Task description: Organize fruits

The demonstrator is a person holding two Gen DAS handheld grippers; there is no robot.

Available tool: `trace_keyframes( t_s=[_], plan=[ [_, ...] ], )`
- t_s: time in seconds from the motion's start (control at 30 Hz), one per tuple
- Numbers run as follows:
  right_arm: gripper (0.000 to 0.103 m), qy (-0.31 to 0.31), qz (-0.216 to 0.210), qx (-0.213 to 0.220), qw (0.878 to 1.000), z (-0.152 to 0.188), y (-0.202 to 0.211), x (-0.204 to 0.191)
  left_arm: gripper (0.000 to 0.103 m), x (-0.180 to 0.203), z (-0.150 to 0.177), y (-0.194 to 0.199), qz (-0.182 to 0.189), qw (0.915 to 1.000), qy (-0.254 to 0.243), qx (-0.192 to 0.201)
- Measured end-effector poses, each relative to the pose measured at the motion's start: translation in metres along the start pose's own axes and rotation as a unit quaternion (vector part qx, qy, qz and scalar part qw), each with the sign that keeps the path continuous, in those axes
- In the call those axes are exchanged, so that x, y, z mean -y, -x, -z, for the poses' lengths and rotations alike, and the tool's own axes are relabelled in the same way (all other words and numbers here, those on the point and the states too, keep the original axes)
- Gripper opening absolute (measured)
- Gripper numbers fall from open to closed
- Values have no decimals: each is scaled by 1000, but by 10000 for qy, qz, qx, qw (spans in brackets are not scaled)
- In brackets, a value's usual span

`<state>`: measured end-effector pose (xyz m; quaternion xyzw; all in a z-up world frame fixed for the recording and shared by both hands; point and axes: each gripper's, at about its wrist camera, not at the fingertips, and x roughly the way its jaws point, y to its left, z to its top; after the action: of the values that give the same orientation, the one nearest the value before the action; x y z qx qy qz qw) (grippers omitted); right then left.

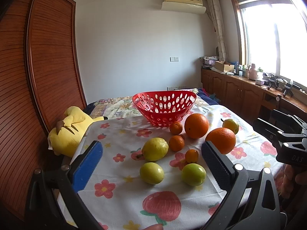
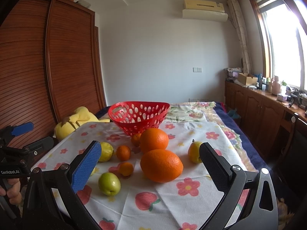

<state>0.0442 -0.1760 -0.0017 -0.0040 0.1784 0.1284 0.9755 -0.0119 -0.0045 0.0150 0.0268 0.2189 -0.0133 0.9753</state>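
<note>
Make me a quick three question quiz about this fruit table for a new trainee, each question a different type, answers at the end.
1. True or false: the red basket already holds fruit.
2. Multiple choice: what lies off the table's left edge? A) yellow plush toy B) kettle C) book
3. Fill in: the left gripper and the right gripper both have their jaws ____.

Key
1. False: the basket is empty; the two large oranges, the small oranges and the green fruits all sit on the tablecloth.
2. A
3. open
</note>
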Motion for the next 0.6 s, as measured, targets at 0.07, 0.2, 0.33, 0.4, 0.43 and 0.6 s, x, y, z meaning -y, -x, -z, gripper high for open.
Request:
trace_keyframes(
  t_s=[0.07, 0.2, 0.33, 0.4, 0.43, 0.6],
  plan=[
    [103, -6, -5, -30, 10000, -1, -1, -1, 103, -1, 3, -4, -2, 10000, -7, -44],
    [103, -17, -33, -117, 9999, 1, -5, -1, 103, -3, 13, -14, 0, 9999, 7, -169],
    [103, 17, -86, -262, 9996, 9, -14, -1, 103, -7, 23, -24, 21, 9995, 32, -322],
    [103, 41, -131, -334, 9993, 13, -20, -2, 103, -10, 28, -28, 81, 9994, 64, -345],
    [103, 51, -163, -372, 9992, 15, -22, -3, 103, -10, 31, -30, 91, 9993, 67, -360],
    [103, 101, -416, -564, 9975, 24, -36, -10, 103, -15, 45, -44, 186, 9981, 115, -568]
  ],
)
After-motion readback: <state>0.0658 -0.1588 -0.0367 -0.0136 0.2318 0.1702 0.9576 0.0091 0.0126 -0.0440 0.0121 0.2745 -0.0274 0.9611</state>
